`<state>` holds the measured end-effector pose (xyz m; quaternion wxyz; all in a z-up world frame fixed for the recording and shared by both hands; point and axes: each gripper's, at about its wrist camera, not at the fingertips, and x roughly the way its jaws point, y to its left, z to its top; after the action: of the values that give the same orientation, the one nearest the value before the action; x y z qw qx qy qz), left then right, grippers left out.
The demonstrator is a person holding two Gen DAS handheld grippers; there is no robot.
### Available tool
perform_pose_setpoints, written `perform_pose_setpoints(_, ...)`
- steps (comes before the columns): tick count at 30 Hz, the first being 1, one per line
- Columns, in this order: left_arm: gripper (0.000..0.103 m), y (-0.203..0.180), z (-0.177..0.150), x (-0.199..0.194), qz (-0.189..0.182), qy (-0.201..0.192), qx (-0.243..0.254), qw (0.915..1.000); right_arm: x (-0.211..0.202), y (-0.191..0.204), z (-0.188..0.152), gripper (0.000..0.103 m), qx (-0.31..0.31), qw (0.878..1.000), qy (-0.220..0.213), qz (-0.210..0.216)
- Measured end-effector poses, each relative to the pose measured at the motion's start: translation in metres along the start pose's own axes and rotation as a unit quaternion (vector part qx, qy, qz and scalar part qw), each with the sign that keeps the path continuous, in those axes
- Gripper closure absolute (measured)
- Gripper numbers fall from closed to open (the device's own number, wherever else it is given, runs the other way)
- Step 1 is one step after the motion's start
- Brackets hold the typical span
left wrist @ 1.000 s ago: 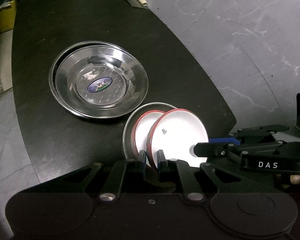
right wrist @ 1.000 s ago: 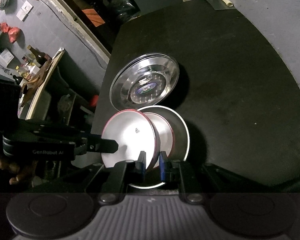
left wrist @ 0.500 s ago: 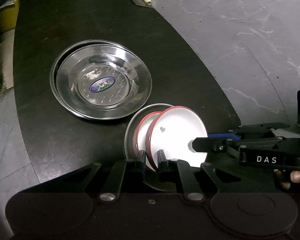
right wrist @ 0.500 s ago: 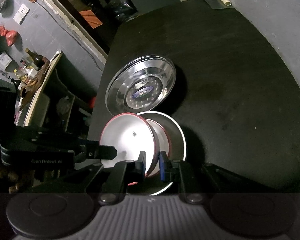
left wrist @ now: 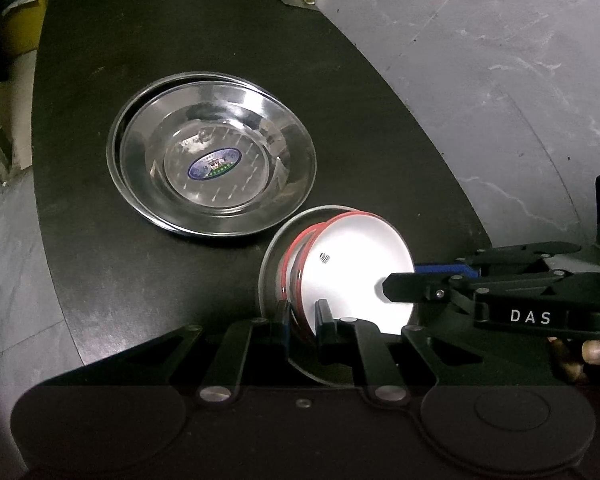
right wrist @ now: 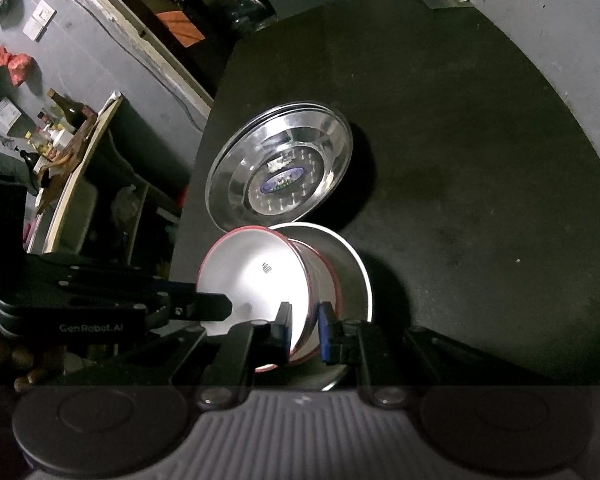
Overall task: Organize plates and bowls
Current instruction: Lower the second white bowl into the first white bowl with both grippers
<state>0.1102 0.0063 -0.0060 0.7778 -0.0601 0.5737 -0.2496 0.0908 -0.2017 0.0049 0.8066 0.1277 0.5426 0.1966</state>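
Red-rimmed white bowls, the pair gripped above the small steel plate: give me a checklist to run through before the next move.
1. Left gripper shut on the rim of the red-rimmed white enamel bowls: ok.
2. Right gripper shut on them too: ok.
3. Bowls level: not ok, they are tilted on edge.
4. Small round steel plate lying under them: ok.
5. Small plate apart from the large stacked steel plates: cannot tell.
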Motion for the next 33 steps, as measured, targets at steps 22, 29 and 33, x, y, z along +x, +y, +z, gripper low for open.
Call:
perform_pose_setpoints(22,0.09,0.0006,0.0034,0.0036,0.001,0.007,-0.004,1.0,0.0067,-0.0009,0.0034,0.087,0.003,1.0,0.01,0.0)
perform_pose_setpoints(29,0.091,0.0004,0.0032,0.0039,0.001,0.007,-0.006,1.0,0.0065,-0.0035,0.0032,0.086,0.006,1.0,0.007,-0.007)
perform_pose_setpoints(33,0.091,0.0008,0.0036,0.0044,0.0,0.006,-0.005,1.0,0.0068,-0.0053,0.0011,0.086,0.01,1.0,0.006,-0.007)
